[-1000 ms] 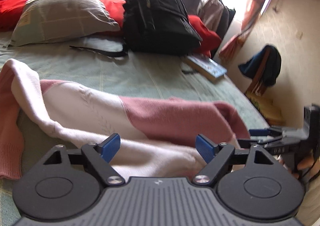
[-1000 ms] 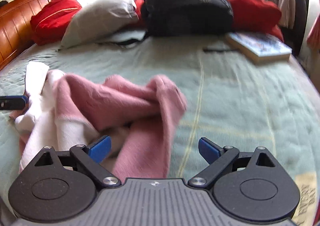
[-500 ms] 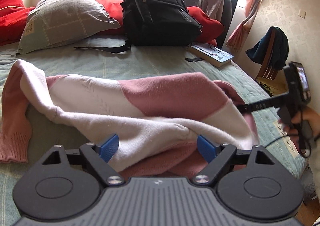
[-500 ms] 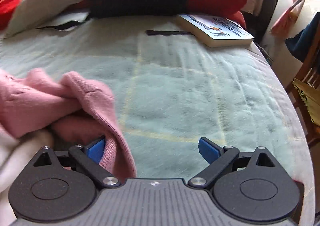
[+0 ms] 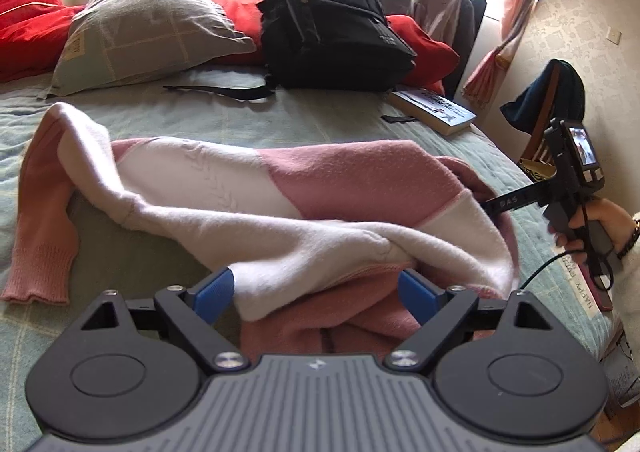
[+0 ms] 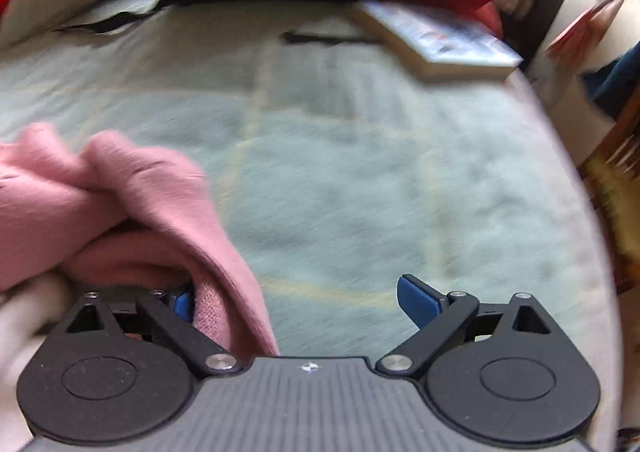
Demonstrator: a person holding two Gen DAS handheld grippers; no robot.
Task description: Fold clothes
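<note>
Sweater (image 5: 328,188) betw open left claw (image 5: 316,294).

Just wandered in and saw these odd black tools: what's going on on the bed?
A person is folding a pink and white sweater on the bed, holding a gripper in each hand. The left gripper has its jaws wide open around bunched fabric. The right gripper, also open, has pink fabric draped over one finger.

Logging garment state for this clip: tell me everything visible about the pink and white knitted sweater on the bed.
The pink and white knitted sweater is fuzzy knit in pink and white blocks, with a ribbed pink cuff at the far left. It lies crumpled and unfolded across the green quilted bedspread. Its near edge bunches between the open left gripper; a pink fold drapes over one finger of the open right gripper.
</note>
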